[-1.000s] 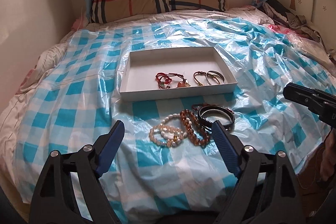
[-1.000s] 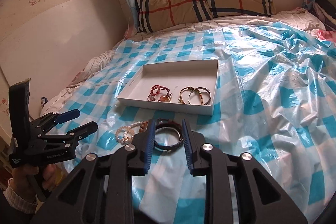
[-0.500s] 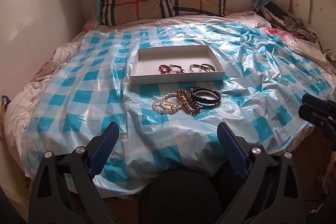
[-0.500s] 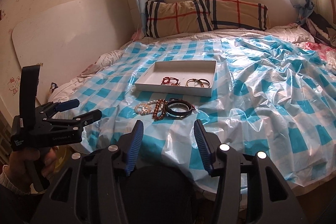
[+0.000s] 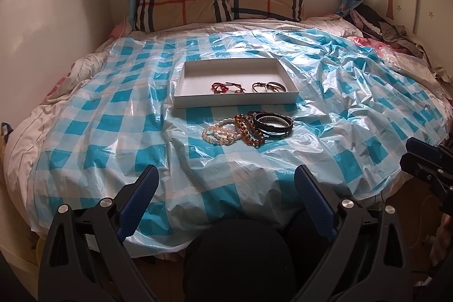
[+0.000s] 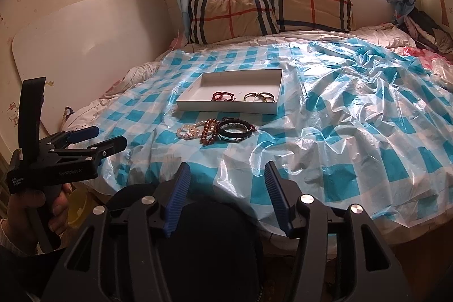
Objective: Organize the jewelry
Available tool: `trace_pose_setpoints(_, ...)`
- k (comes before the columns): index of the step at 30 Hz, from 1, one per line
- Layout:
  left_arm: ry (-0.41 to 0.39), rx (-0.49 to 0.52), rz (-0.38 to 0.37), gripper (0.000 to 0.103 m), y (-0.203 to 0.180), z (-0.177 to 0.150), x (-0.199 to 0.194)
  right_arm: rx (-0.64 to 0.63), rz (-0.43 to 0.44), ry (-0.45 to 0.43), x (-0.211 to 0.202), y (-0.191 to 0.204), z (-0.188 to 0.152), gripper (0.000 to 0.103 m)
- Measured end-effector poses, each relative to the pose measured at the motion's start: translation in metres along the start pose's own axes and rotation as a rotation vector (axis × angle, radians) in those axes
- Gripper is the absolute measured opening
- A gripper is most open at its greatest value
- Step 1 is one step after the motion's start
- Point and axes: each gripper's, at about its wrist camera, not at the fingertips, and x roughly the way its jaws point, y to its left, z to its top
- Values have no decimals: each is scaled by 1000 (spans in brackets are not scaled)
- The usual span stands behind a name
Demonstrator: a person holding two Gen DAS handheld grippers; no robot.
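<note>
A white tray (image 5: pixel 181 84) (image 6: pixel 195 88) lies on the bed and holds a red cord bracelet (image 5: pixel 220 87) (image 6: pixel 220 96) and metal bangles (image 5: pixel 269 87) (image 6: pixel 259 96). In front of it lie a pearl bracelet (image 5: pixel 219 134) (image 6: pixel 188 130), an amber bead bracelet (image 5: pixel 249 129) (image 6: pixel 209 132) and black bangles (image 5: pixel 273 124) (image 6: pixel 235 130). My left gripper (image 5: pixel 226 188) (image 6: pixel 99 137) is open and empty, back from the bed's near edge. My right gripper (image 6: pixel 228 186) (image 5: pixel 410 154) is open and empty, also back from the edge.
A blue-checked plastic sheet (image 5: pixel 113 132) (image 6: pixel 354 104) covers the bed. Plaid pillows (image 5: pixel 215 2) (image 6: pixel 269 13) lie at the head under a window. Clothes (image 5: pixel 382 27) are piled at the far right. A white board (image 6: pixel 85 33) leans on the left wall.
Both grippers have pulled back from the jewelry to beyond the bed's near edge. My right gripper has opened wider. The jewelry has not moved.
</note>
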Motion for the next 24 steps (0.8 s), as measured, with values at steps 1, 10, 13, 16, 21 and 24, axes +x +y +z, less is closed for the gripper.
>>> trace_pose_setpoints(1, 4, -1, 2, 93, 0, 0, 0, 2, 2, 0, 1, 0, 0, 54)
trace_pose_setpoints(10, 5, -15, -20, 95, -3, -6, -2, 4, 6, 24, 7, 3, -4, 55)
trace_pose_setpoints(13, 13, -11, -29, 95, -5, -8, 1, 4, 8, 25, 9, 4, -4, 56)
trace_pose_setpoints(16, 15, -18, -36, 95, -4, -8, 2, 0, 13, 33, 13, 5, -5, 56)
trace_pose_setpoints(21, 22, -30, -44, 95, -2, -9, 5, 0, 15, 40, 16, 6, -6, 57)
trace_pose_setpoints(24, 22, -27, -44, 95, -2, -9, 5, 2, 14, 38, 16, 6, -5, 57)
